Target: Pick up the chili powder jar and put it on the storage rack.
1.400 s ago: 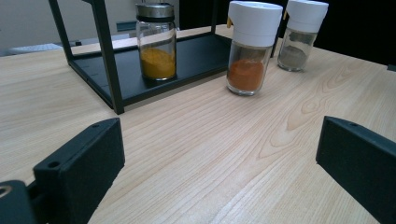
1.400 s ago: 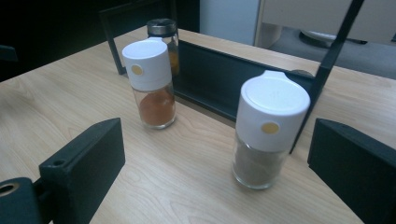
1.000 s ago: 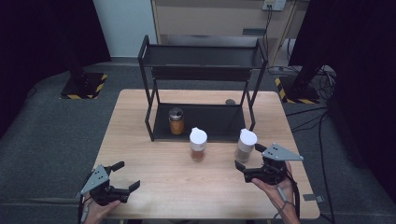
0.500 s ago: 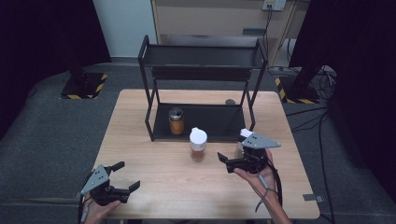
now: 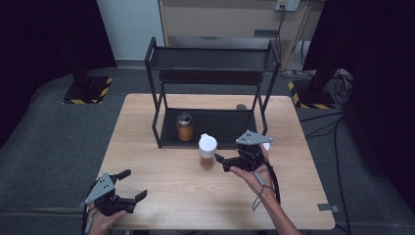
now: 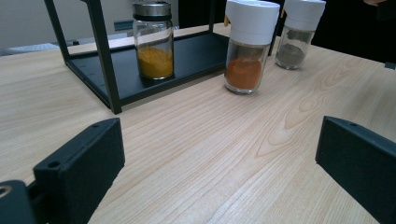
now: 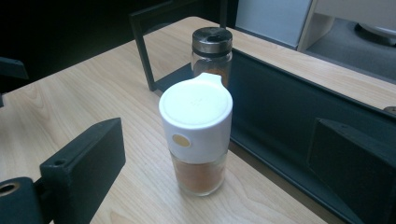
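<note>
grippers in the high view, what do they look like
Both the left gripper and the right gripper are black, each with two blocky jaws and a grey three-cornered plate on top. A dark cable trails from each. The forearms are bare, no sleeves.

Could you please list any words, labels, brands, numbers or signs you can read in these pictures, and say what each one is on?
There is no readable text anywhere.
White-lidded spice jar: a round gold dot on the lid, with faint embossed marks on top too blurred to read.
Metal-lidded jar: no label.
Grey-filled jar: no label.
Black rack: unmarked.
</note>
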Motion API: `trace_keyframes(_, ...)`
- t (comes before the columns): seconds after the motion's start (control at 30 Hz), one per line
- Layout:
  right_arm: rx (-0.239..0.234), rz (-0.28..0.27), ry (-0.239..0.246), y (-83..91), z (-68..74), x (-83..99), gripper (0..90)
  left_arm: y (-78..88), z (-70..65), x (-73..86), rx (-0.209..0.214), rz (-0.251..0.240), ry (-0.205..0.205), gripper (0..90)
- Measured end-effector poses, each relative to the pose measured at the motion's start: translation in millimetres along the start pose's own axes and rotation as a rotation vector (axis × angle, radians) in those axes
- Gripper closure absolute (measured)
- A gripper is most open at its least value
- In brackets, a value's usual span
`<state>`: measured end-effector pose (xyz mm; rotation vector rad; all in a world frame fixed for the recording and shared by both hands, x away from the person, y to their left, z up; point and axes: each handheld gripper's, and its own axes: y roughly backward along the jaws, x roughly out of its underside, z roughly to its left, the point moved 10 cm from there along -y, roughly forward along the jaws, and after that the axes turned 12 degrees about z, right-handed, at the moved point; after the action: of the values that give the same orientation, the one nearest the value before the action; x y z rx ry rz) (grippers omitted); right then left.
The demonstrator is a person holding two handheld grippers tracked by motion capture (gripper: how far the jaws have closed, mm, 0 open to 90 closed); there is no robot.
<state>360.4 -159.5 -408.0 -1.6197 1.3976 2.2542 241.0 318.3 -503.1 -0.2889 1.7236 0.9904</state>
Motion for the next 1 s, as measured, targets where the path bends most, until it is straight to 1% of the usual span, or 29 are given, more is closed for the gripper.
trace_keyframes(0.07, -0.002, 0.009, 0.002, -5.5, 0.5, -1.9, 4.2, 0.2, 0.1, 0.0, 0.000, -0.001, 0.000, 0.3)
trace_keyframes(0.1, -0.002, 0.009, 0.002, -5.5, 0.5, -1.9, 4.2, 0.2, 0.1, 0.0, 0.000, -0.001, 0.000, 0.3)
trace_keyframes(0.17, -0.007, 0.018, 0.001, -12.2, 0.7, -4.2, 4.3, 0.0, 0.1, 0.1, 0.002, 0.000, 0.001, 0.3)
trace_keyframes(0.27, -0.006, 0.024, 0.003, -16.2, 0.3, -5.9, 4.4, -0.2, 0.0, 0.0, 0.002, 0.001, -0.001, 0.3)
trace_keyframes(0.4, -0.008, 0.038, -0.002, -27.9, -1.7, -8.6, 4.7, 0.0, 0.2, 0.1, 0.002, 0.000, 0.002, 0.3)
trace_keyframes(0.67, -0.007, 0.065, 0.020, -47.0, 4.2, -14.8, 6.0, -0.3, 0.1, 0.1, 0.005, 0.002, 0.003, 0.3)
trace_keyframes(0.7, -0.007, 0.065, 0.020, -47.0, 4.2, -14.8, 6.0, -0.3, 0.1, 0.1, 0.005, 0.002, 0.003, 0.3)
trace_keyframes(0.73, -0.008, 0.073, 0.022, -52.9, 6.0, -16.4, 6.7, -0.4, 0.0, 0.1, 0.005, 0.002, 0.004, 0.3)
trace_keyframes(0.87, -0.013, 0.086, 0.030, -61.5, 9.2, -18.4, 7.9, -0.4, 0.0, 0.1, 0.005, 0.002, 0.002, 0.3)
trace_keyframes(1.0, -0.012, 0.097, 0.024, -69.5, 10.6, -21.2, 10.5, 0.0, 0.1, 0.1, 0.005, 0.001, 0.002, 0.3)
